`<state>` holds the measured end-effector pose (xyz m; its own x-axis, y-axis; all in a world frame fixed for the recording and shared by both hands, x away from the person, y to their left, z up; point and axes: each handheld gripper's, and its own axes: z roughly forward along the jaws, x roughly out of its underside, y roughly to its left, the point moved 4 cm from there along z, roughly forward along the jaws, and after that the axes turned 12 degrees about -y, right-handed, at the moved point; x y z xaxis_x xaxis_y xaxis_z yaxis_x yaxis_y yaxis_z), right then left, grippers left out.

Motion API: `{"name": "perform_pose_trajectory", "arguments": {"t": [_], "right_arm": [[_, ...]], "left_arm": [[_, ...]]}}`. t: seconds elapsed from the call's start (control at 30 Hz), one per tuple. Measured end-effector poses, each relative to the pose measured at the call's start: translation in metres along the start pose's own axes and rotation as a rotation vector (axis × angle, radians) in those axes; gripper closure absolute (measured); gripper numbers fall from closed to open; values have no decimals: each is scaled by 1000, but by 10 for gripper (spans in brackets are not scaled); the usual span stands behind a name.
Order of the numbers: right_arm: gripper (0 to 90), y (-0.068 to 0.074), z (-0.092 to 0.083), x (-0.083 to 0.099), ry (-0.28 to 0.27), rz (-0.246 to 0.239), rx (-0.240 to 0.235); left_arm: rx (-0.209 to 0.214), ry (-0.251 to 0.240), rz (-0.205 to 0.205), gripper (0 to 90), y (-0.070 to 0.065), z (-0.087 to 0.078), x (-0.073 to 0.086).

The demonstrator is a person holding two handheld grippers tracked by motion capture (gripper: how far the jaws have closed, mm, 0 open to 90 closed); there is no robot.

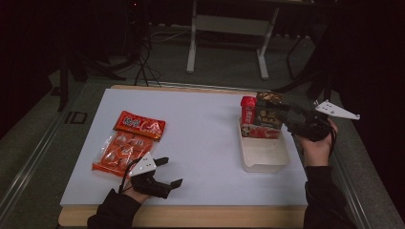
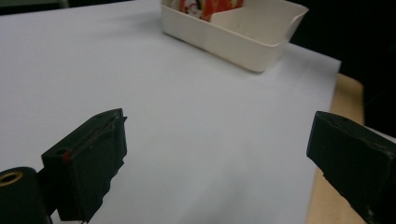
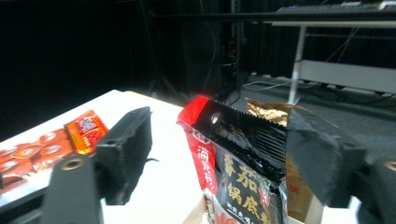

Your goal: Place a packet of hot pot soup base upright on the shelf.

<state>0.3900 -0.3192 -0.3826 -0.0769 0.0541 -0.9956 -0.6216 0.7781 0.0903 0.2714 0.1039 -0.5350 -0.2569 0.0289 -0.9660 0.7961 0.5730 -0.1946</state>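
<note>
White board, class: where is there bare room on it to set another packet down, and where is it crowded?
The white board is bare between the orange snack bag and the cream tub. It is crowded at the tub's far end, where upright packets stand beside the right claw.

Lab or recording studio, not home. Black curtains (image 1: 28, 43) hang round, room dark. Grey carpet floor (image 1: 224, 62). White desk frame (image 1: 229, 24) with splayed legs stands beyond far edge of surface (image 1: 200, 133); cables (image 1: 143, 67) trail over floor near it, beside dark stand base. Surface itself a white sheet on wooden board, metal rail (image 1: 28, 157) along left edge. Second desk with what looks like keyboard (image 3: 336, 9) in right gripper view.
</note>
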Motion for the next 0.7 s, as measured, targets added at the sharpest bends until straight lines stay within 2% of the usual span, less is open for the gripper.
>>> {"name": "perform_pose_trajectory", "arguments": {"t": [0.1, 0.17, 0.23, 0.37, 0.43, 0.5, 0.7], "right_arm": [[155, 4, -6, -2, -23, -25, 3], [132, 6, -11, -4, -44, 6, -16], [118, 11, -14, -5, -47, 7, -28], [114, 27, -20, -4, -45, 15, -61], [114, 35, -21, 1, -29, 18, -79], [115, 45, -21, 6, -21, 5, -99], [129, 72, -21, 28, 31, -13, -149]], "left_arm": [[11, 25, -15, 53, -2, 0, 1], [33, 50, -42, 53, -3, 0, 0], [20, 59, -18, 53, -5, 0, -1], [4, 59, -1, 53, -5, -1, -3], [9, 76, -17, 53, -3, -2, -3], [0, 98, -12, 53, -3, -3, -3], [-9, 90, -17, 53, -1, -5, -7]]}}
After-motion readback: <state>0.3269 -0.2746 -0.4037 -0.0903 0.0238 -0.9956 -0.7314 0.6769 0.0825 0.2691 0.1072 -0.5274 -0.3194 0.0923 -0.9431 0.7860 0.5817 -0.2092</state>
